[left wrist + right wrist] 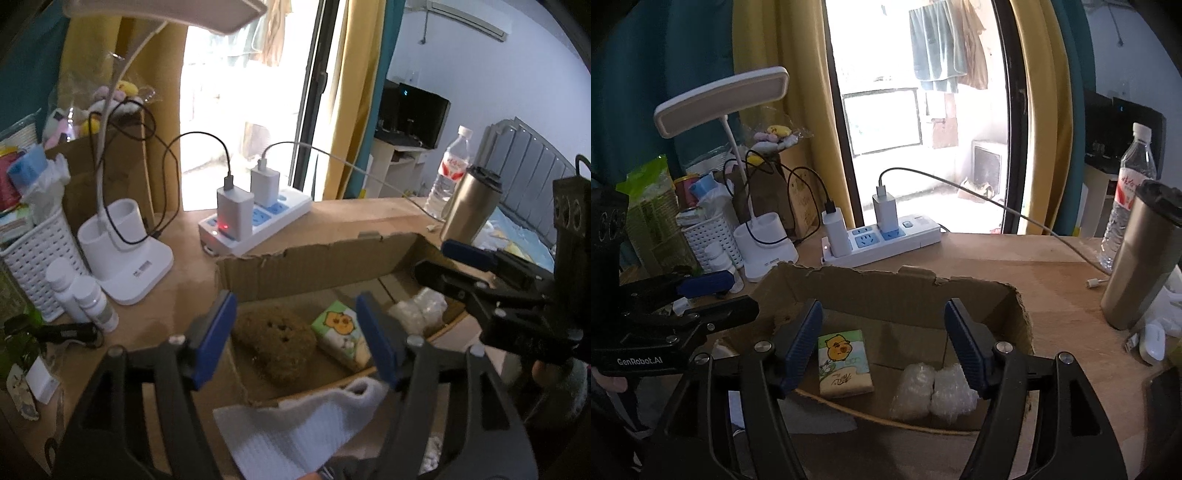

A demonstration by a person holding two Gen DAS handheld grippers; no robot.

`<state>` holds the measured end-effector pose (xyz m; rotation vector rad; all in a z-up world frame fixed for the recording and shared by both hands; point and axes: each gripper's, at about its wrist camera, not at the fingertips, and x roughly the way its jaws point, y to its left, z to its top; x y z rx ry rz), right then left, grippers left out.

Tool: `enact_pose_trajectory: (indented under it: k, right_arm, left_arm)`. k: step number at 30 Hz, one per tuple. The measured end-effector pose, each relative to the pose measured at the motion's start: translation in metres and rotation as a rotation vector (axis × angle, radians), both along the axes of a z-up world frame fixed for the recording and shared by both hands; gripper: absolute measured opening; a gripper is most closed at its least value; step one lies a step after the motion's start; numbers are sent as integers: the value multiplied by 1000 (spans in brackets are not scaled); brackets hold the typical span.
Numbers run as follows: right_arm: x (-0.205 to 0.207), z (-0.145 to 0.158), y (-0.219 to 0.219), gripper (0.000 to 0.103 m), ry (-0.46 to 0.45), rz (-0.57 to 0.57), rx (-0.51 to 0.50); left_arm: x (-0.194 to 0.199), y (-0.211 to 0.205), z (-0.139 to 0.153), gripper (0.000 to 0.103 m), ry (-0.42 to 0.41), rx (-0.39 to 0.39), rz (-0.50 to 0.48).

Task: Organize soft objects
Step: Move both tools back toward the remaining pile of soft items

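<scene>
An open cardboard box (314,262) (886,291) sits on the wooden desk. Inside lie a brown plush toy (275,345), a tissue pack with a yellow cartoon (341,334) (844,363) and a bubble-wrap bundle (415,308) (932,393). A white cloth (291,428) lies over the box's near rim, below my left gripper (299,339), which is open and empty above the box. My right gripper (882,347) is open and empty over the box's near edge. Each gripper shows in the other's view, the right one (480,266) at the box's right, the left one (701,295) at its left.
A white power strip (886,238) with chargers and cables lies behind the box. A white desk lamp (764,243), a white basket (33,258) and small bottles (88,299) stand at the left. A steel tumbler (1141,262) and a water bottle (1126,195) stand at the right.
</scene>
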<state>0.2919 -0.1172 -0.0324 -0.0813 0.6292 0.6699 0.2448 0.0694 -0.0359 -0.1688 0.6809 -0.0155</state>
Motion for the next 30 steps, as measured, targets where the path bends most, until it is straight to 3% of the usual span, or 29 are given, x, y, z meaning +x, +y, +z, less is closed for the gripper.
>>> enact_pose_trajectory:
  k: [13, 30]
  right_arm:
    - [-34, 11, -14, 72, -20, -8, 11]
    - [-73, 6, -36, 72, -14, -26, 14]
  left_arm:
    - [-39, -10, 16, 70, -40, 1, -12]
    - [-81, -28, 16, 70, -61, -5, -31]
